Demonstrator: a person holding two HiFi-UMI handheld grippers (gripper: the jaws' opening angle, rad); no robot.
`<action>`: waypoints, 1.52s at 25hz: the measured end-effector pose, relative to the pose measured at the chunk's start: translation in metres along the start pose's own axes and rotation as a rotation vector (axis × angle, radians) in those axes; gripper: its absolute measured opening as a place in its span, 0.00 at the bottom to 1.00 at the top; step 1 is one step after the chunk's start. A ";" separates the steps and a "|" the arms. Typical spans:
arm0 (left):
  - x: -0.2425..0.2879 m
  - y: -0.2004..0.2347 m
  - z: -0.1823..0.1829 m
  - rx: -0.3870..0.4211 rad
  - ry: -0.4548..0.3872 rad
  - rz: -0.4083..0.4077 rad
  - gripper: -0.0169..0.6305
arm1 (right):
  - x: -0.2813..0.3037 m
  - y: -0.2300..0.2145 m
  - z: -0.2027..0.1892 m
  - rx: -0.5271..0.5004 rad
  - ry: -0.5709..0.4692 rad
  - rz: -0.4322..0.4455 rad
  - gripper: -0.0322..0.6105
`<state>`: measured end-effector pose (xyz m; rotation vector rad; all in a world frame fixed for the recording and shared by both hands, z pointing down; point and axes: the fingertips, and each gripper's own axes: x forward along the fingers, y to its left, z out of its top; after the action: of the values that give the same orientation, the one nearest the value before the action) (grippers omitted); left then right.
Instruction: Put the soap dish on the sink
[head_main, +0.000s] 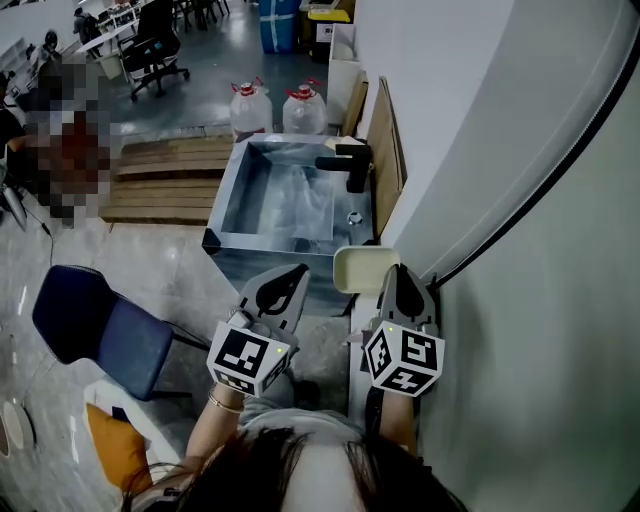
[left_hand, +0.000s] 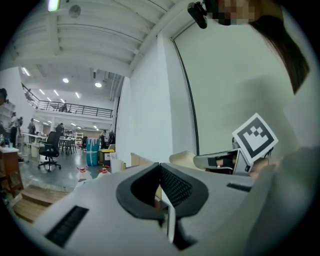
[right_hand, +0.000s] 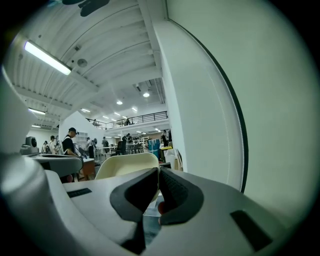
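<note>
The cream soap dish hangs just in front of the near right corner of the steel sink, close to the white wall. My right gripper is shut on the dish's right rim. In the right gripper view the dish rises just beyond the jaws of the right gripper, tilted up. My left gripper is to the left of the dish, shut and holding nothing. In the left gripper view the left gripper points past the dish.
A black faucet stands on the sink's right rim, by a wooden board against the wall. Two water jugs stand behind the sink and a wooden pallet lies to its left. A blue chair is at the lower left.
</note>
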<state>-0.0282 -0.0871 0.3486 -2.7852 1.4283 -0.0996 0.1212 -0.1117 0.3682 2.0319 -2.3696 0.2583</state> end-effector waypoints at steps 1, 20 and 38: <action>0.002 0.001 -0.001 0.000 0.002 0.001 0.04 | 0.003 0.000 -0.001 -0.002 0.002 0.002 0.10; 0.044 0.034 -0.011 -0.009 0.015 -0.027 0.04 | 0.062 0.006 -0.013 -0.037 0.042 0.013 0.10; 0.105 0.068 -0.018 -0.021 0.024 -0.068 0.04 | 0.132 0.004 -0.034 -0.087 0.107 0.027 0.10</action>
<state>-0.0237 -0.2117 0.3694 -2.8601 1.3476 -0.1200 0.0930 -0.2362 0.4161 1.8992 -2.3039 0.2527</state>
